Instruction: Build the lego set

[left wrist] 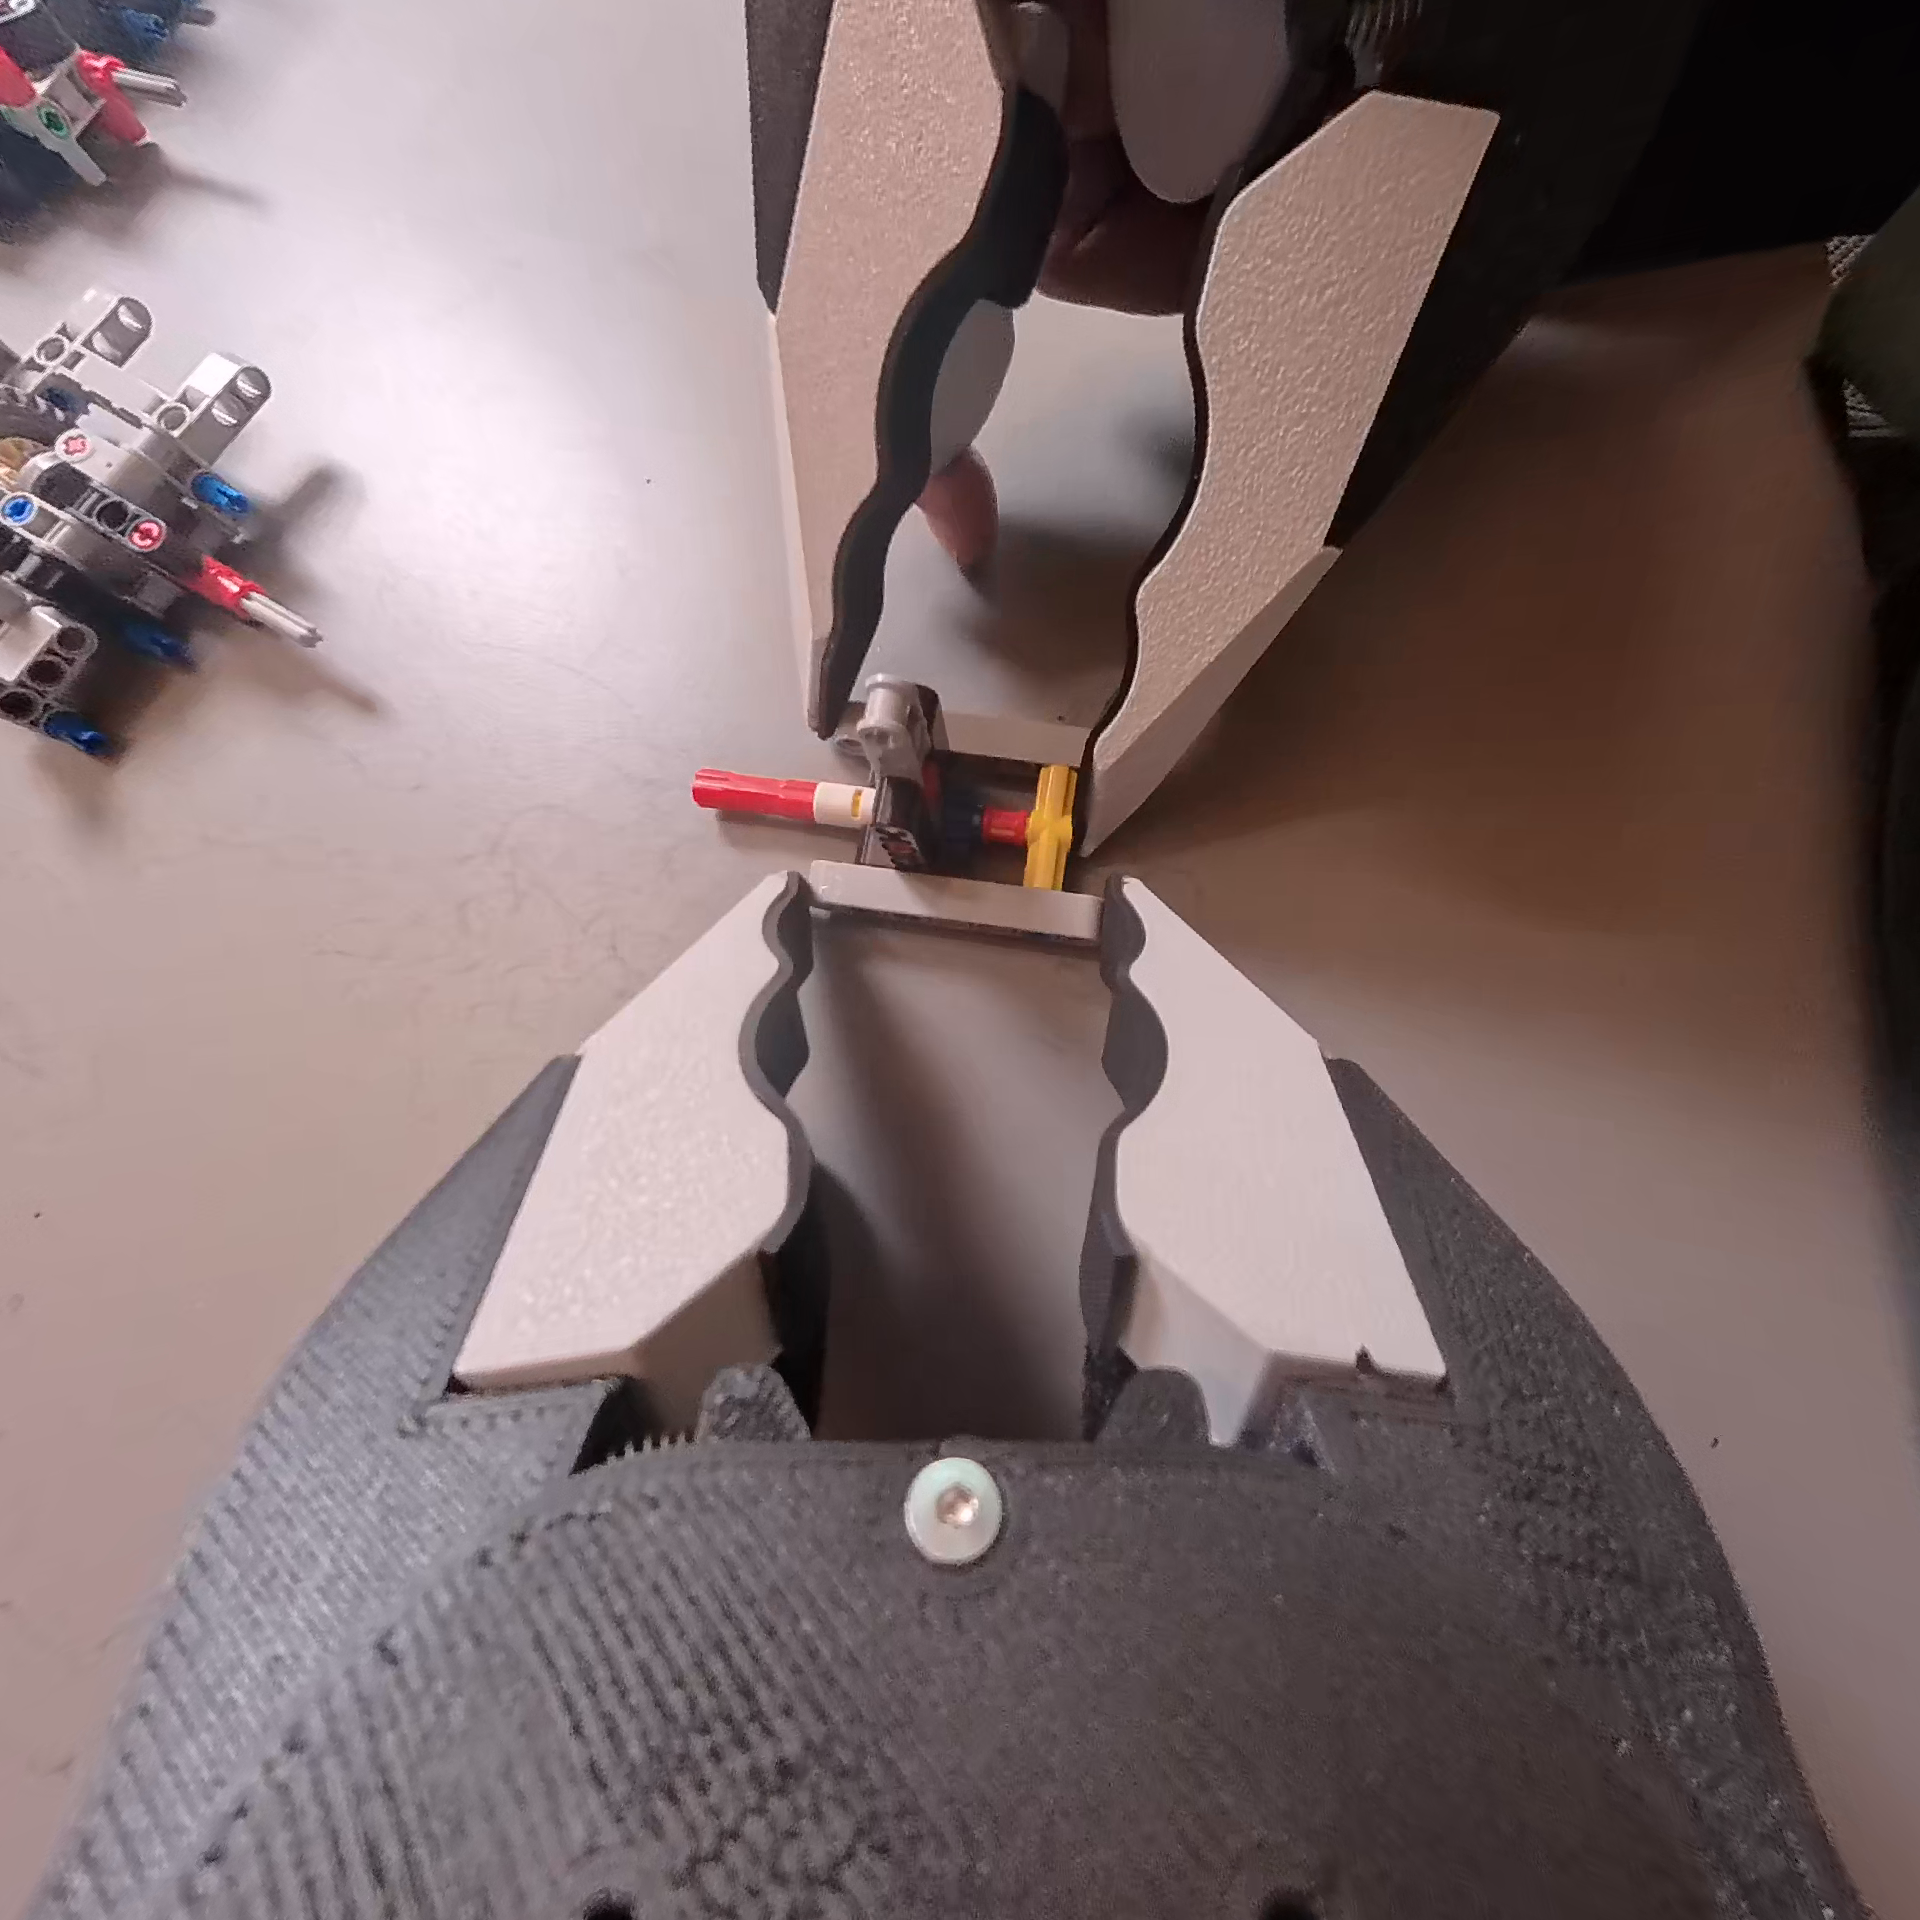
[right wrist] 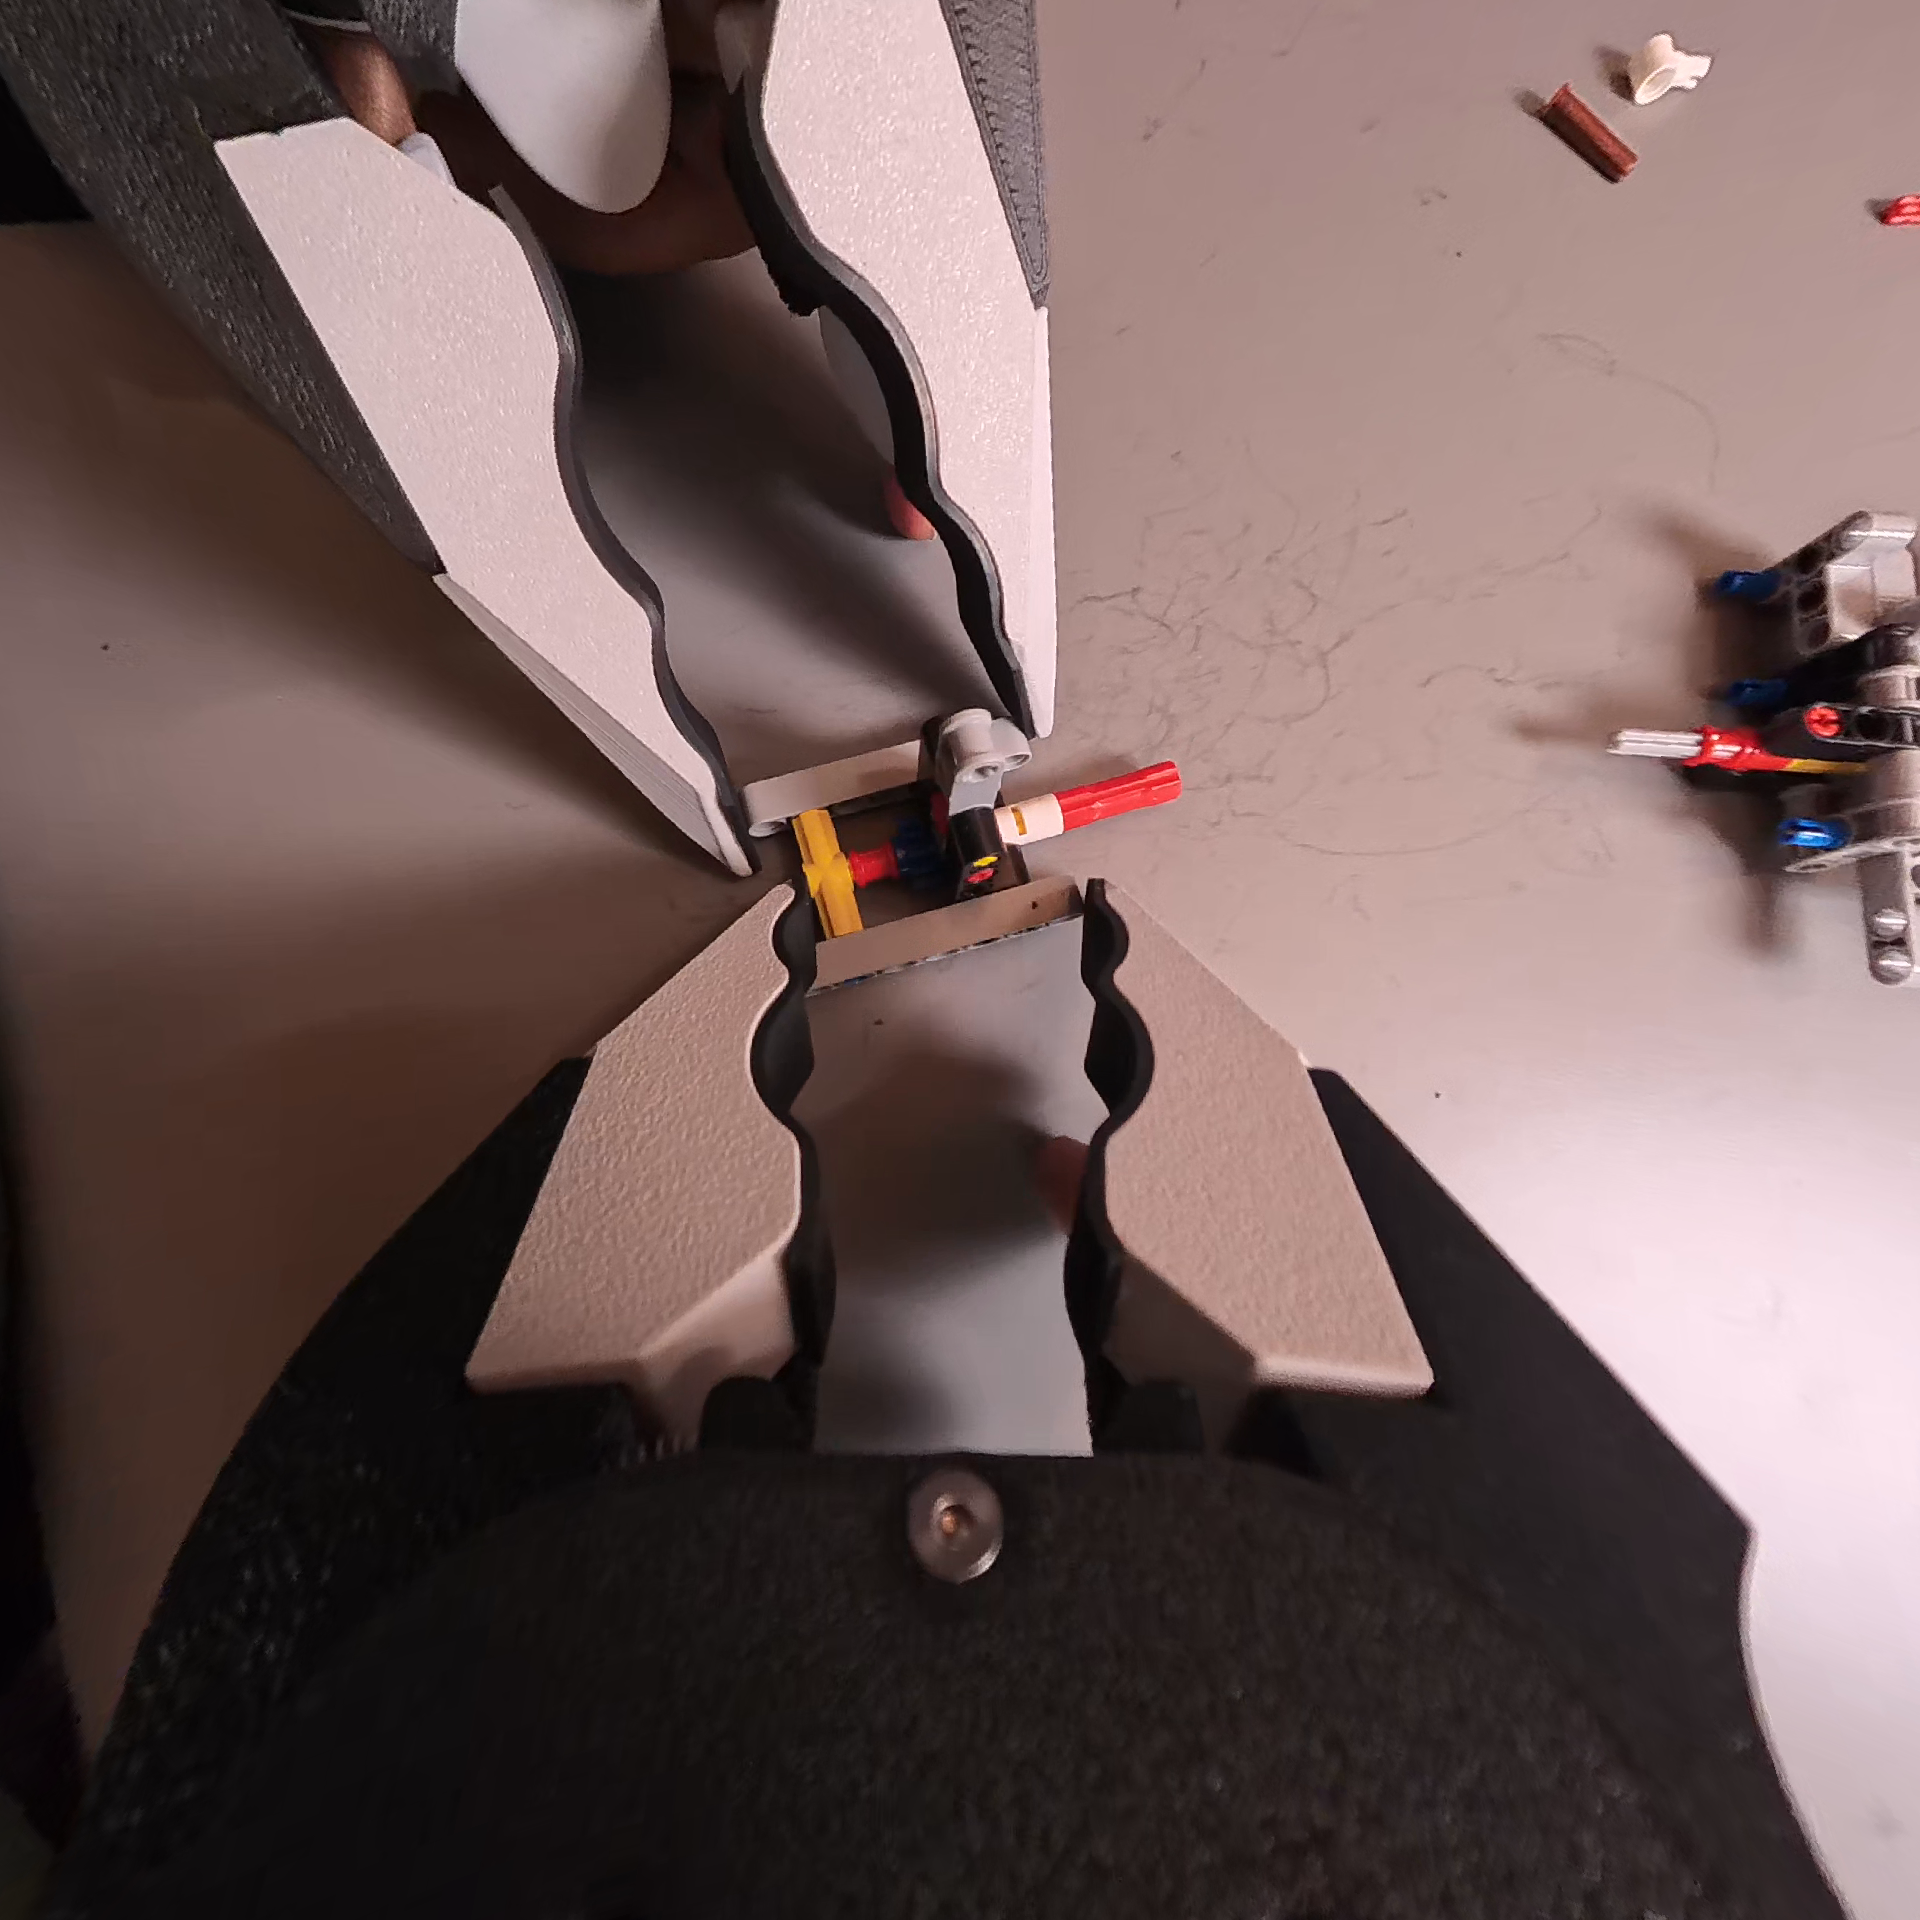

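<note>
A small brick assembly [left wrist: 935,821] lies on the table between my two grippers, which face each other. It has a grey beam frame, a black block, a blue gear, a yellow cross piece [left wrist: 1047,826], a grey connector [left wrist: 888,722] and a red and white axle [left wrist: 758,798] that sticks out sideways. My left gripper [left wrist: 956,899] is shut on the frame's near grey beam. My right gripper [right wrist: 940,899] is shut on the frame's opposite grey beam. The assembly [right wrist: 914,852] also shows in the right wrist view, with the left gripper [right wrist: 888,795] behind it. The right gripper [left wrist: 956,784] shows in the left wrist view.
Larger brick assemblies lie at the table's side [left wrist: 114,499], [left wrist: 62,94], [right wrist: 1839,727]. A brown piece [right wrist: 1584,130], a white piece [right wrist: 1662,68] and a red piece [right wrist: 1901,211] lie loose farther off. The tabletop [left wrist: 416,935] is grey. Less than 4 cm separates the two grippers' tips.
</note>
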